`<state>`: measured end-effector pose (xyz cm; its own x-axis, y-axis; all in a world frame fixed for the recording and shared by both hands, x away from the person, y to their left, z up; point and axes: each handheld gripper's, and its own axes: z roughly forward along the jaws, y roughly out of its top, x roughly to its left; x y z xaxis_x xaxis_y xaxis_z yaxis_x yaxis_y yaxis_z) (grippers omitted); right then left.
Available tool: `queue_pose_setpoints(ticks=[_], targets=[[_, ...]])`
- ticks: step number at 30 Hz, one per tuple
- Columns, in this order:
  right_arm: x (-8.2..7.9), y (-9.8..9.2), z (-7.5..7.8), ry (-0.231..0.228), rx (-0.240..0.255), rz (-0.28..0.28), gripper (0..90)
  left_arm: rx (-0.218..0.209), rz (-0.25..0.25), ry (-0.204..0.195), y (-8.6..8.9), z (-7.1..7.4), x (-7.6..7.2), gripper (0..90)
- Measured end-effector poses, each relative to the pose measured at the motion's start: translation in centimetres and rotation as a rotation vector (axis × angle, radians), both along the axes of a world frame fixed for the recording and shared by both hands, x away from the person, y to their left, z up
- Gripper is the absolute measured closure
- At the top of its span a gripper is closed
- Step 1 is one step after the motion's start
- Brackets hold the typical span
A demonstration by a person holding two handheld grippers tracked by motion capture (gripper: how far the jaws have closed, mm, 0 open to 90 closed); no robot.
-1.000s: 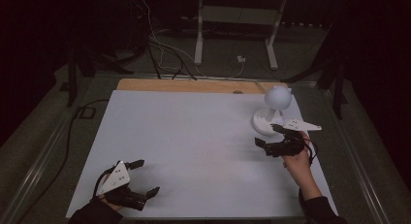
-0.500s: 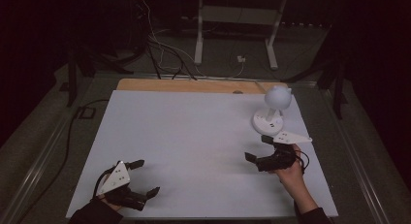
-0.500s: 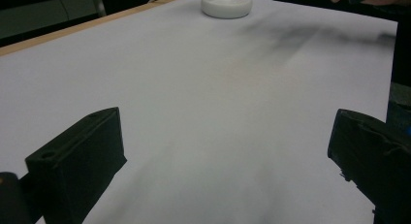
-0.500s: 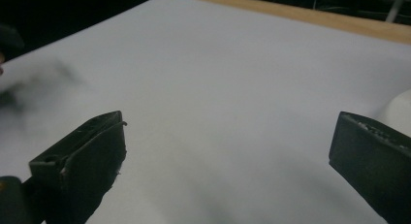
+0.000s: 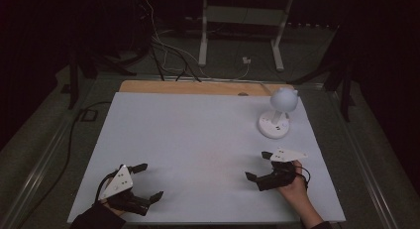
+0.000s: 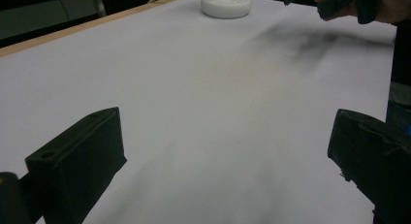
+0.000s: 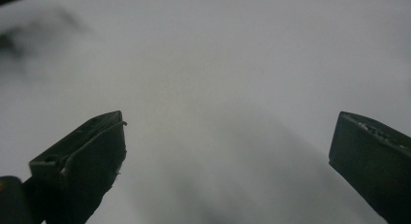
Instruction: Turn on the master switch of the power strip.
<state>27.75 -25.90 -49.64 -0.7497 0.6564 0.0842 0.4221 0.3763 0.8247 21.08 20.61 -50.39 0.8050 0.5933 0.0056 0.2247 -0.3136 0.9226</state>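
Lamp (image 5: 277,112) is the thing our work turns on: a small white desk lamp with a round base and a ball-shaped head, standing upright at the far right of the white sheet (image 5: 198,140) that covers the bench, just short of the bare wooden strip (image 5: 188,86) along the far edge. A second ago our right gripper (image 5: 259,166) was right beside the lamp's base; now it sits well nearer to us and clear of the lamp, with open sheet between them, and it has turned to point left across the sheet. Its jaws stand wide apart and hold nothing, and its own view looks across bare white sheet between them. Our left gripper (image 5: 147,180) lies far from the lamp, at the near left corner of the sheet, in the same place as before, its jaws likewise spread and empty. From the left gripper view we see the lamp's base (image 6: 226,4) at the far end of the sheet and our right hand (image 6: 368,3) to the right of it. We judge that this pulling back means the right gripper has let the lamp be, whether after a touch at its base or a switch we cannot tell, and that the lamp now stands untouched.
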Motion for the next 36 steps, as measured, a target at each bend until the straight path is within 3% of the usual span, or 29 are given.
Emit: queue_pose_setpoints(ticks=[4, 9, 12, 14, 20, 26, 29, 36], targets=[[-0.6, 0.2, -0.8, 0.006, -0.058, 0.005, 0.0, -0.001, 0.000, 0.000, 0.0, 0.0, 0.0, 0.2], [-1.3, -0.1, -1.3, 0.031, -0.075, 0.025, 0.0, -0.001, -0.001, 0.000, 0.0, 0.0, 0.0, 0.2], [-1.6, -0.3, -1.5, 0.058, -0.107, 0.013, 0.0, -0.001, 0.000, 0.001, 0.0, 0.0, 0.0, 0.2], [-1.8, -0.5, -1.7, 0.050, -0.133, 0.009, 0.0, -0.003, 0.001, 0.000, 0.0, 0.0, 0.0, 0.2], [-2.3, -1.6, -2.2, 0.090, -0.142, -0.011, 0.0, -0.001, -0.001, 0.001, 0.0, 0.0, 0.0, 0.2], [-2.7, -2.3, -2.3, 0.097, -0.169, -0.028, 0.0, 0.002, 0.000, -0.002, 0.0, 0.1, -0.1, 0.2], [-2.7, -2.5, -2.3, 0.112, -0.143, -0.032, 0.0, 0.005, -0.005, -0.003, 0.0, 0.0, -0.1, 0.2], [-2.5, -2.3, -2.4, 0.130, -0.152, -0.030, 0.0, 0.002, -0.006, -0.002, 0.0, 0.0, -0.1, 0.2]])
